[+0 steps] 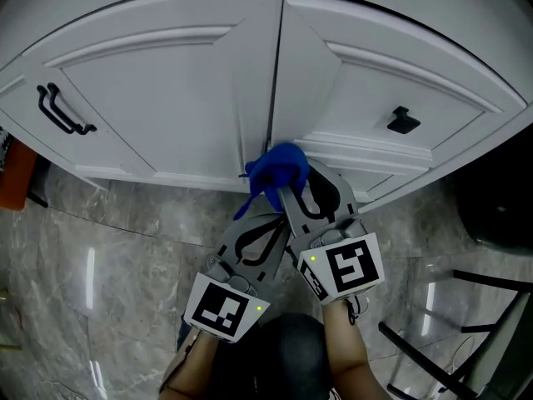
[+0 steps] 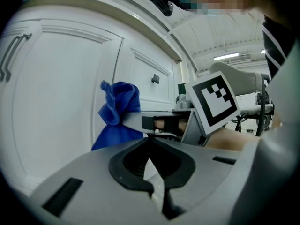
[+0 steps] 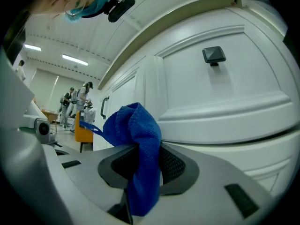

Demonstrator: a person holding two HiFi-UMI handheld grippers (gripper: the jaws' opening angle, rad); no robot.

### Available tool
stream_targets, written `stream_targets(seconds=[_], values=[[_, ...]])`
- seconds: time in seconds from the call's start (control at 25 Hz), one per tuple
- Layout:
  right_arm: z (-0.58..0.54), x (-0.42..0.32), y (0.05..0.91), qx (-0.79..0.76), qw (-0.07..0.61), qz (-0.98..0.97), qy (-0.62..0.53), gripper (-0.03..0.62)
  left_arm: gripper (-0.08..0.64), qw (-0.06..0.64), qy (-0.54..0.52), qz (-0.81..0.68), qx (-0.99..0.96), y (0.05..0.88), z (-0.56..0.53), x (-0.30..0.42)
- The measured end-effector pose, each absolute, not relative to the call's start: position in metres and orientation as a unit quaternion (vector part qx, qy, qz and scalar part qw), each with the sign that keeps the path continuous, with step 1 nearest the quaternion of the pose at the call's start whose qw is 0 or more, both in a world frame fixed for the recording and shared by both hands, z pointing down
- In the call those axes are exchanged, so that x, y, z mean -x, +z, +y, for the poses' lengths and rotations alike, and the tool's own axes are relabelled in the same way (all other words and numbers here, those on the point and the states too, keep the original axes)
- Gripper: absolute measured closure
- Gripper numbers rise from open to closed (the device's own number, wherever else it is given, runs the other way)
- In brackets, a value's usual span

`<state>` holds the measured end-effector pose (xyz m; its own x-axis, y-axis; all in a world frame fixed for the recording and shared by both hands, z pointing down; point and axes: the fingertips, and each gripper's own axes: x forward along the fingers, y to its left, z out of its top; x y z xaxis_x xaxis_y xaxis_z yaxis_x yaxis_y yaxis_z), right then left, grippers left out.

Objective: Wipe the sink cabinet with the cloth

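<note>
Low against the cabinet front, right gripper: clenched on a blue cloth, pinched mid-fold between ribbed black pads. Shows a bunched lobe of soft, nubby terry above the tips and a flatter tail hanging below them. Presses or nearly presses that lobe to the sink cabinet; cannot tell actual contact from any view.

Just beside it, left gripper: jaws closed on each other, gripping nothing. Lies against the right one's flank, tips short of the cloth.

Outward from the cloth:
- Meets the vertical seam between two white doors, near their lower edge.
- Runs into raised, moulded panel frames on both sides; smooth painted faces, stepped ledge under the right panel.
- Leaves broad flat door face to the left and upward.
- Finds open grey marbled floor, glossy, below and to the left.
- Crowds against a thin black frame at the lower right, near the right forearm.
- Stops at an orange object at the far left edge, well apart.

Count: two grippers, each with one marker cube; one cloth; two doors; one black bar handle on the left door; one small black knob on the right door.
</note>
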<state>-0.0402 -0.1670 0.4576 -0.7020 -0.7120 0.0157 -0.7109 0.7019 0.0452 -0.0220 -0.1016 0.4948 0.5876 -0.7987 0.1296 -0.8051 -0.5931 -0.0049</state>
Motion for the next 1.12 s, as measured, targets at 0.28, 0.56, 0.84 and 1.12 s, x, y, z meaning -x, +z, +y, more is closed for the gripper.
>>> stream_targets(seconds=[0.28,0.56,0.84,1.12], values=[[-0.167,0.039,0.458,-0.395,0.033,-0.917,-0.037,0.471,0.555,0.040,0.043,-0.461,-0.885,0.493,-0.102,0.023],[-0.170,0.022,0.459,-0.424,0.030,-0.904,-0.037,0.471,0.555,0.020,0.048,-0.443,-0.895,0.490,-0.098,0.012],[-0.173,0.003,0.461,-0.451,0.032,-0.891,-0.038,0.471,0.555,0.007,0.052,-0.422,-0.905,0.489,-0.095,0.000],[-0.174,-0.006,0.460,-0.465,0.032,-0.884,-0.040,0.471,0.555,0.003,0.057,-0.410,-0.911,0.489,-0.093,-0.005]])
